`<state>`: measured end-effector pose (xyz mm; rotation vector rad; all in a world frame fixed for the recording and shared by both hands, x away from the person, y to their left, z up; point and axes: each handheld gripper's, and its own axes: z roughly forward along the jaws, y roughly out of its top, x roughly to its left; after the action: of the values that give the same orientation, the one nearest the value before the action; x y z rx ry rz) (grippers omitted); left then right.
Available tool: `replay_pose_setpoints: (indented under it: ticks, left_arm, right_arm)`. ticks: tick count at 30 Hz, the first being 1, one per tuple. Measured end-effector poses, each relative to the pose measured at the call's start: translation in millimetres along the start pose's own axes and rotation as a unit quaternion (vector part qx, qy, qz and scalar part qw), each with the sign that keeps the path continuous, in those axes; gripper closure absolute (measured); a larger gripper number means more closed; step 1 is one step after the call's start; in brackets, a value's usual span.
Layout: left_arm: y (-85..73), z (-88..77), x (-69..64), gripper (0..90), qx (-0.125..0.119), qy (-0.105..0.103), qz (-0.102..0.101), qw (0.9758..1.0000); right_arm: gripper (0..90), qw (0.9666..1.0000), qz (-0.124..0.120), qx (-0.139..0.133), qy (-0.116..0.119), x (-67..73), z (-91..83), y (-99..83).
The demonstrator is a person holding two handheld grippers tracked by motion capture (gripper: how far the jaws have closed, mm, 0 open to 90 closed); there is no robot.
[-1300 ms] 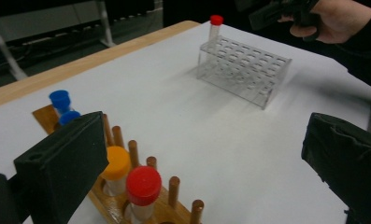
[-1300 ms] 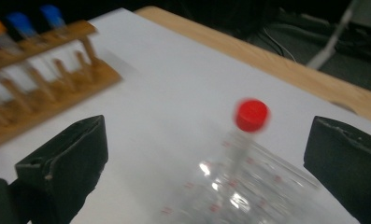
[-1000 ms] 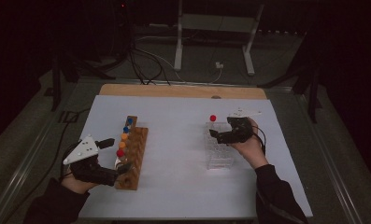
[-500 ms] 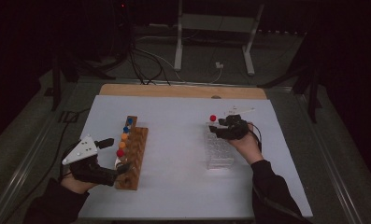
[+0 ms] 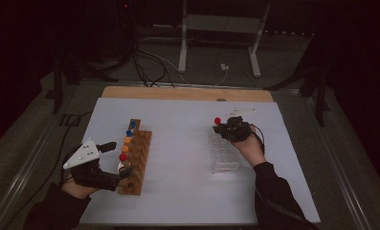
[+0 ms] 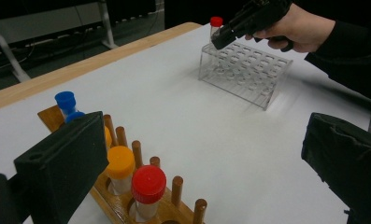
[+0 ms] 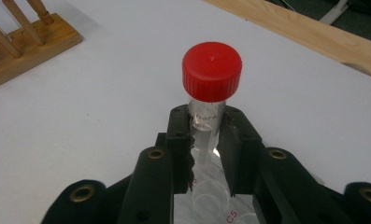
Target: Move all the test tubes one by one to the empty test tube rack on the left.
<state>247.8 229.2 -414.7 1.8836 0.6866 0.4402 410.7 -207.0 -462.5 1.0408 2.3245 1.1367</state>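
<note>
A clear tube with a red cap (image 7: 212, 70) stands upright at the far left corner of a clear plastic rack (image 5: 224, 155). My right gripper (image 7: 203, 123) has just been closing and is now shut on the tube's body just below the cap. From the high view the cap (image 5: 217, 120) pokes out left of that gripper (image 5: 224, 128). My left gripper (image 6: 204, 154) stands wide open beside the wooden peg rack (image 5: 135, 163). That rack holds tubes with blue (image 6: 65, 100), orange (image 6: 120, 162) and red (image 6: 148, 183) caps, untouched.
White sheet (image 5: 178, 143) covers the table, with a wooden strip (image 5: 187, 93) along the far edge. Beyond it, on the dark floor, are cables and a metal stand (image 5: 221, 28). Bare sheet lies between the two racks.
The right gripper has edged slightly left onto the red-capped tube at the clear rack's corner. The left hand has stayed where it was.
</note>
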Motion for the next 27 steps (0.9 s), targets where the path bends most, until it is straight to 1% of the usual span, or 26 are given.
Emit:
replay_pose_setpoints:
  ticks: [5,11,20,27]
  left_arm:
    - [0.1,0.6,-0.2,1.2,0.001,0.000,0.000,1.0000]
    - [0.0,1.3,-0.4,1.2,0.002,-0.002,0.000,1.0000]
    - [1.0,2.2,-1.9,1.2,0.004,-0.005,0.002,1.0000]
    - [3.2,2.1,-4.0,1.2,0.003,-0.010,0.005,0.9999]
  right_arm:
    - [74.1,1.0000,-0.004,-0.007,-0.006,2.2,-4.3,3.5]
    - [74.2,0.9997,-0.018,-0.013,-0.011,4.3,-12.9,10.5]
    - [74.2,0.9986,-0.030,-0.038,-0.023,10.4,-34.7,23.0]
    - [74.2,0.9974,-0.040,-0.057,-0.021,17.4,-51.2,32.4]
